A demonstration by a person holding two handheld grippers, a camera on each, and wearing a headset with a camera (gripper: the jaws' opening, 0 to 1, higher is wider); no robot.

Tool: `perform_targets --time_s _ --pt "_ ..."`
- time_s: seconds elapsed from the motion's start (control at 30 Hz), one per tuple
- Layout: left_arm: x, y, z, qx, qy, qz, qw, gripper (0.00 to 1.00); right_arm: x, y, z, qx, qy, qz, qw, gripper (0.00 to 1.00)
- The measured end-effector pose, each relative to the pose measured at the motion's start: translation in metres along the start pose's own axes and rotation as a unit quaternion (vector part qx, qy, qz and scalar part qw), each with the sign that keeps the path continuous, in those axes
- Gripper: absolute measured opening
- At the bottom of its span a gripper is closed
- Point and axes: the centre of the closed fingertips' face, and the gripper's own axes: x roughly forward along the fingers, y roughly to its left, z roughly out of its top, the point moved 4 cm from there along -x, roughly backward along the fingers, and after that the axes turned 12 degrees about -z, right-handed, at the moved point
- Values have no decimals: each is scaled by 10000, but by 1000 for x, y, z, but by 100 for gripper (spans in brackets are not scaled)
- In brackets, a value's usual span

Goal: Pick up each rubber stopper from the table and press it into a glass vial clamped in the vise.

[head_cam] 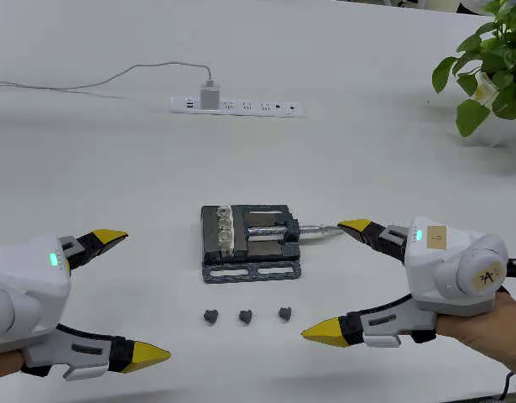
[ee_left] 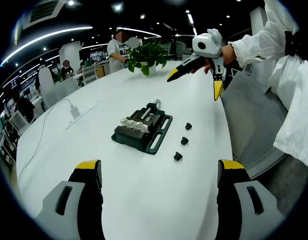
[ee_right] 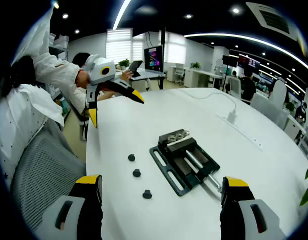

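Both tools are idle and hold nothing. The left tool [head_cam: 144,294] hovers at the near left of the table [head_cam: 115,151] with its jaws wide apart, and the right tool [head_cam: 325,280] hovers at the near right, also spread wide, its upper tip close to the end of the vise screw [head_cam: 318,227].

Between them sits the vise [head_cam: 251,270]. It grips a row of clear glass vials [head_cam: 225,228] at its left jaw, and their mouths look bare, with no dark plug in any of them. Three small dark rubber stoppers [head_cam: 246,316] lie in a line on the table just on the near side of the vise, apart from one another and from the vise base. A power strip [head_cam: 237,106] lies far off across the table, well clear of the work.

My reading is that the task stands at its very start, with the first pick-up in hand and no stopper seated yet. The right stopper [head_cam: 284,313] lies nearest the lower tip of the right tool, so it seems the natural first target.

The next move calls for lowering one tool so its tips straddle a single stopper. The jaws should then narrow on its sides without nudging the neighbouring stopper. Which end of each stopper faces up is too small to tell, so that needs checking before the lift. The stopper then has to be carried over a vial mouth, lined up squarely and pressed straight down.
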Motion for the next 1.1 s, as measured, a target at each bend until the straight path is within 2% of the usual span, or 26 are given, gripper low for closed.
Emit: perform_targets --time_s 0.43,1.1 --pt "2 1 -3 -7 33 -26 10000 93 1 1 -2 25 24 21 10000 98" --pt "6 2 -2 43 97 -150 9998 88 2 0 -2 57 22 13 10000 98"
